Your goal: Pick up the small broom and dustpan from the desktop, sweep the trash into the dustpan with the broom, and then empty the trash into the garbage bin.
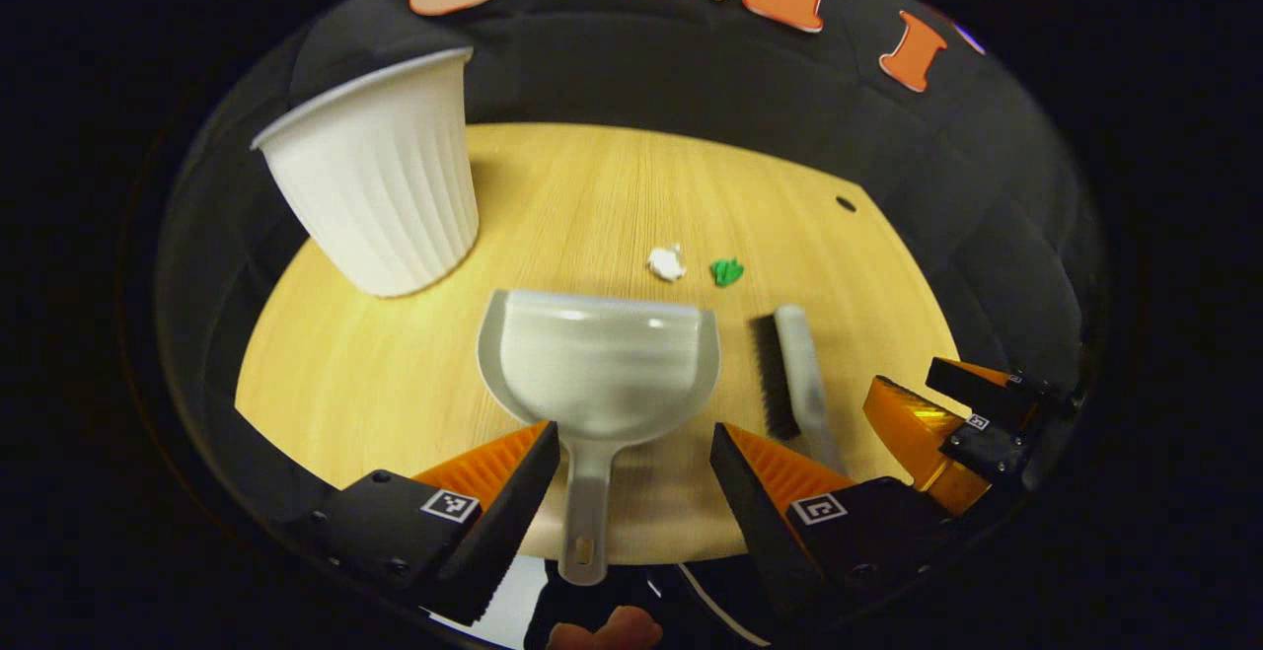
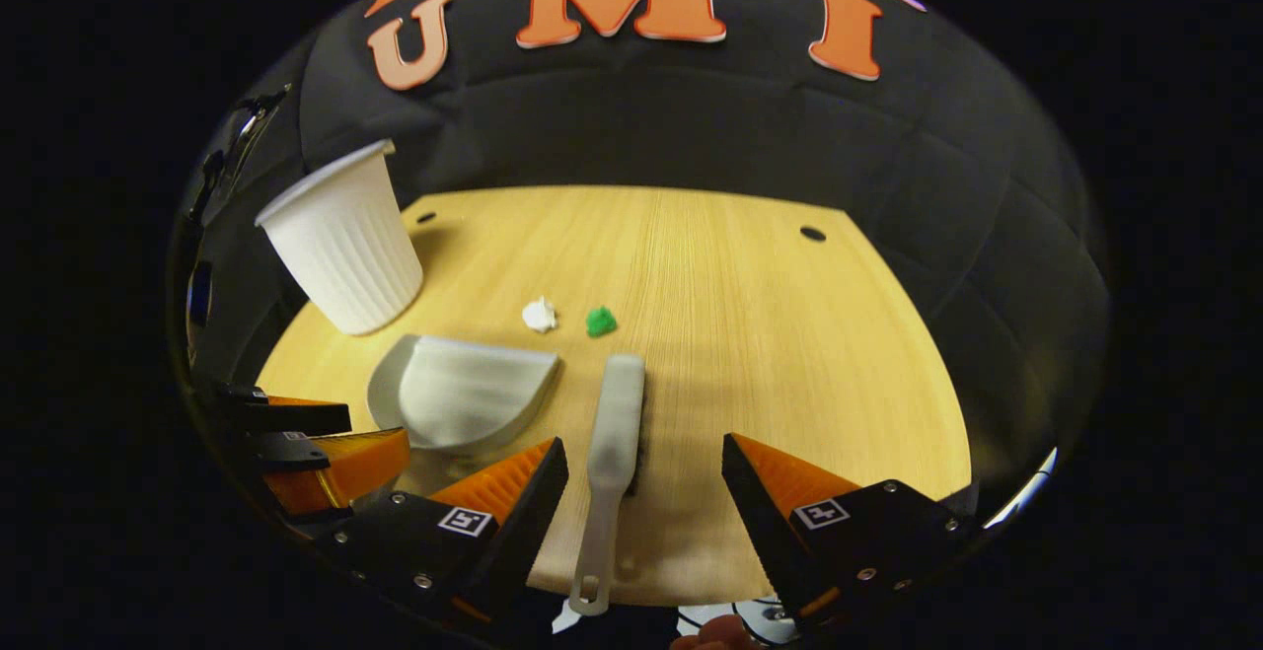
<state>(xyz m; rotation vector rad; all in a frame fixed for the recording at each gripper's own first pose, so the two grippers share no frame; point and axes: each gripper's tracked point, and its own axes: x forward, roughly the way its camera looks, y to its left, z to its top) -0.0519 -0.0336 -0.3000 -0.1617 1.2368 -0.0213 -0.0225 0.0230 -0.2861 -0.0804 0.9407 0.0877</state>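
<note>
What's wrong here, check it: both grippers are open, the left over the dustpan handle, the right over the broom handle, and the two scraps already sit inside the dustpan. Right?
One error: the white scrap and green scrap lie on the table, beyond the dustpan, as the left gripper view shows. The left gripper, right gripper and broom are as stated.

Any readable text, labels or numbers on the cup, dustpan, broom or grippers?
Cup: no print to see.
Dustpan: none.
Broom: none.
Left gripper: square black-and-white marker tags on the fingers, a pattern, no words.
Right gripper: same kind of tags.
</note>
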